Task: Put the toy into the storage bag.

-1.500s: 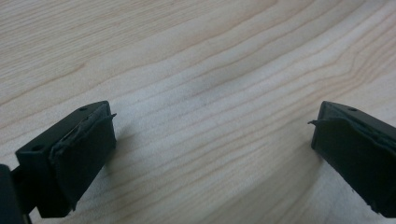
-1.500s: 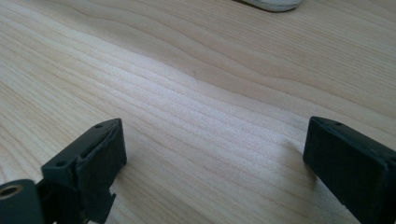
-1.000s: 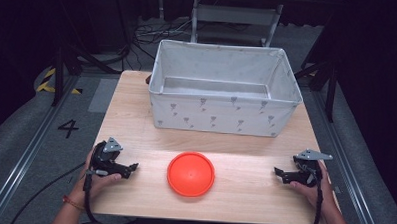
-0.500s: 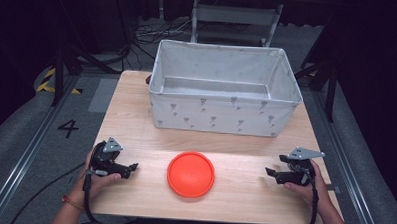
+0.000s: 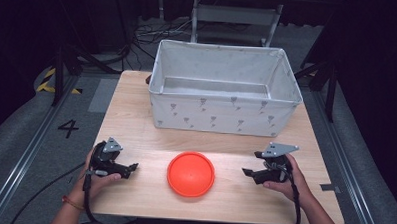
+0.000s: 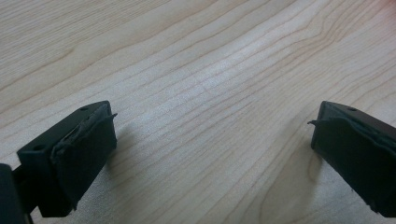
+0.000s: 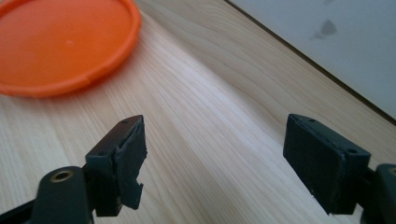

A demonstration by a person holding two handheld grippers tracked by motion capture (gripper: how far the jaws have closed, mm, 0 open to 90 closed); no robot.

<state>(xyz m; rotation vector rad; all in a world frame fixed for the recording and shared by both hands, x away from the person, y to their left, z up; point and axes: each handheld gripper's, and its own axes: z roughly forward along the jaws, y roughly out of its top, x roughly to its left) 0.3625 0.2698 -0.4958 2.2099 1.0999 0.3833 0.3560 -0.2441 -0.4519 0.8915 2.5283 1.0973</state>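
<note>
An orange round disc (image 5: 191, 174) lies flat on the wooden table (image 5: 136, 105), near its front edge, midway between both hands. My left gripper (image 5: 130, 168) rests low on the table to the disc's left, jaws wide apart over bare wood (image 6: 205, 116). To the disc's right my right gripper (image 5: 248, 172) is open too, pointing at the disc, a short gap away. In the right gripper view the disc (image 7: 60, 44) lies at the upper left beyond the open jaws, nothing between them.
A white fabric bin (image 5: 225, 90) with a grey print stands open at the back of the table; its wall (image 7: 327, 42) crosses the upper right of the right gripper view. Dark floor, cables and a metal frame (image 5: 235, 15) surround the table.
My right gripper has moved left toward the disc, closing most of the gap. The left gripper and the disc have stayed put.
</note>
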